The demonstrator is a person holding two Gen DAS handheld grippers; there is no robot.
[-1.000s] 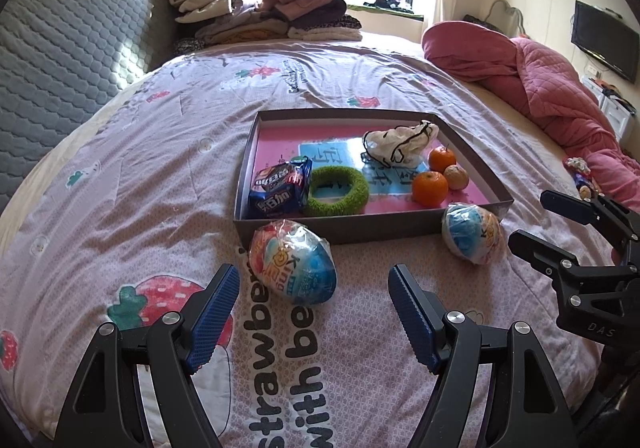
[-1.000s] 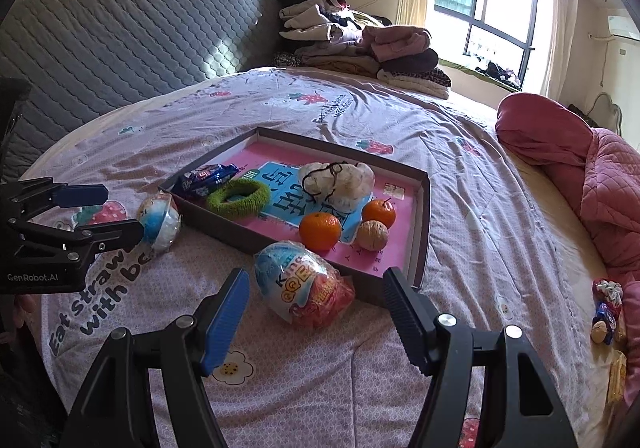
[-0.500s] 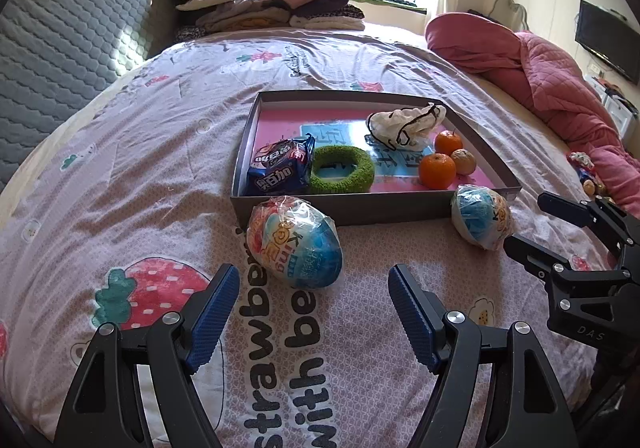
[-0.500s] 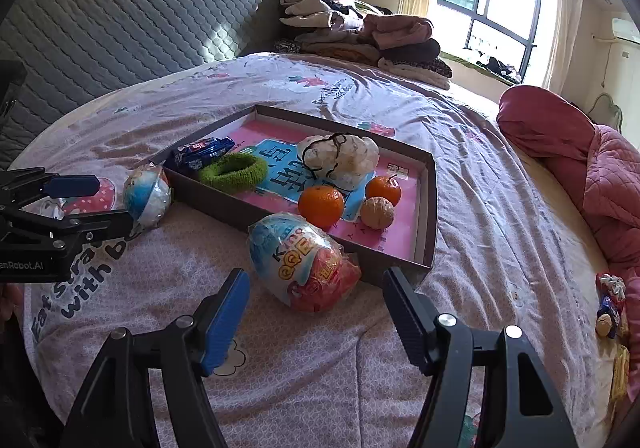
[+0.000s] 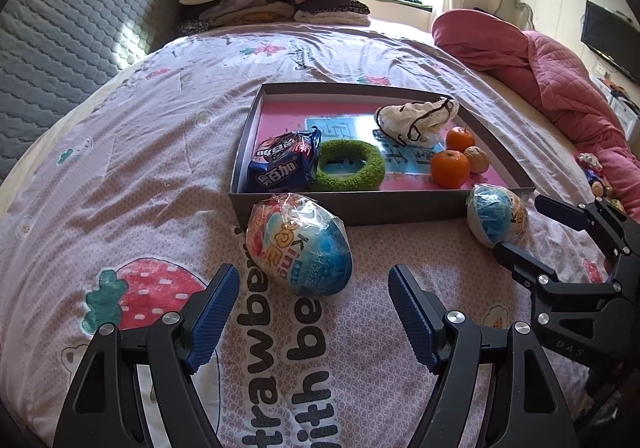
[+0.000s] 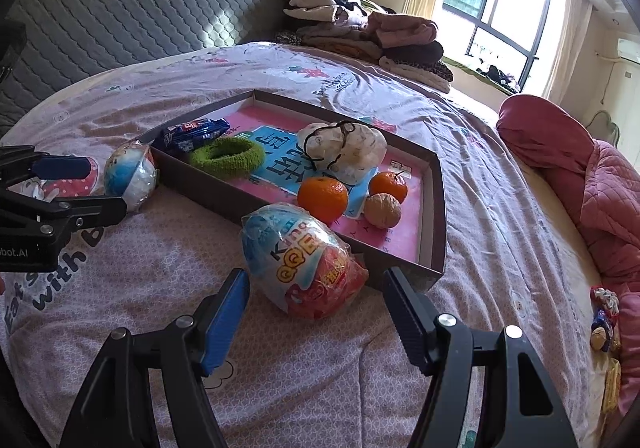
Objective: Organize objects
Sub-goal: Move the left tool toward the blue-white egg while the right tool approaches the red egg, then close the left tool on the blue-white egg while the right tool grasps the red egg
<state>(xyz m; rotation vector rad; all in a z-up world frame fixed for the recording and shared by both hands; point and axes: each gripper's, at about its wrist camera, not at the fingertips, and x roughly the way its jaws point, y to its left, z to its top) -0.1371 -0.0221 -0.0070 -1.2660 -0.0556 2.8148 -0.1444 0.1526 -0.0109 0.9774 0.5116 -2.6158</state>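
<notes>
Left wrist view: left gripper (image 5: 312, 312) spread wide, nothing clamped, one wrapped egg (image 5: 299, 244) on the bedspread (image 5: 120, 167) just ahead. Right gripper (image 6: 316, 312) likewise agape around the second egg (image 6: 302, 260), pads apart from it; the egg hides the tray (image 6: 434, 207) wall. Far corner clear. Both eggs sit nearer the tongs than a second ago.
</notes>
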